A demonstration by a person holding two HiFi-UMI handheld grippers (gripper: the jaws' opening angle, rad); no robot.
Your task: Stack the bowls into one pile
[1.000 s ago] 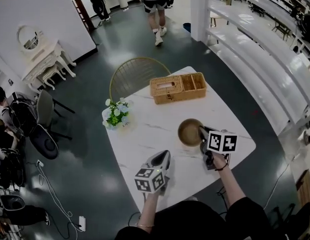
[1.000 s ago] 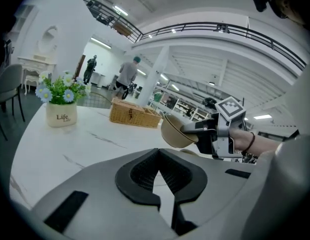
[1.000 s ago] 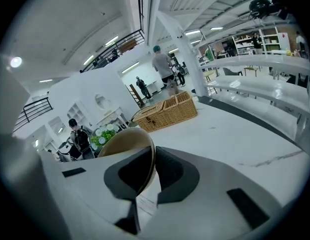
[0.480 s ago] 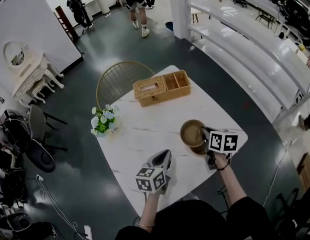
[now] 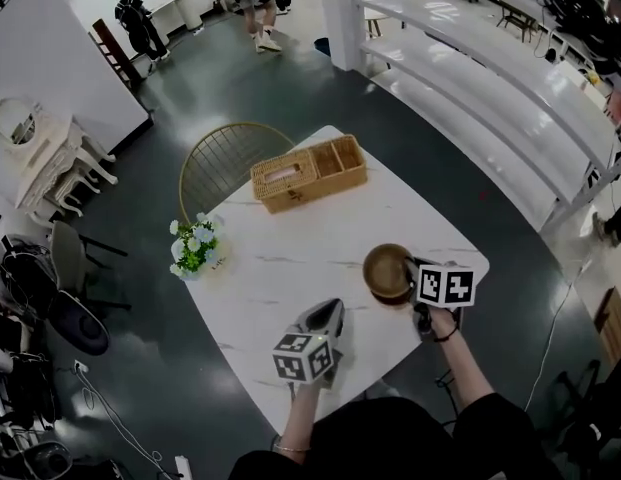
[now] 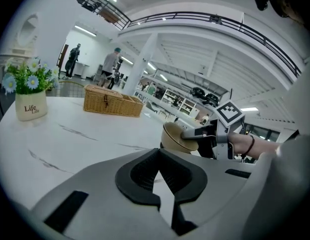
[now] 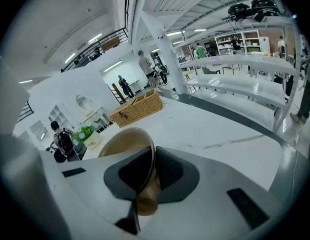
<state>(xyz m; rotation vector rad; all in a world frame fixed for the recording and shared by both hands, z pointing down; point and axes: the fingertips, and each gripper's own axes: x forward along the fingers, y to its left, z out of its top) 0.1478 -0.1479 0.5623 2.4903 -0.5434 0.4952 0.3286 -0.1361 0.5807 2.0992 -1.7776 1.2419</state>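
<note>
Gripping the round brown bowl [image 5: 386, 270] by its rim, the right gripper [image 5: 409, 265] has its jaws narrow, clamped on the thin wall. The bowl is tilted, close to the right corner of the white marble table [image 5: 290, 258]. The left gripper [image 5: 331, 311] hangs over the near corner, jaws together and empty. A woven wicker basket [image 5: 308, 172] sits at the far corner and a white pot of flowers [image 5: 193, 248] at the left corner.
</note>
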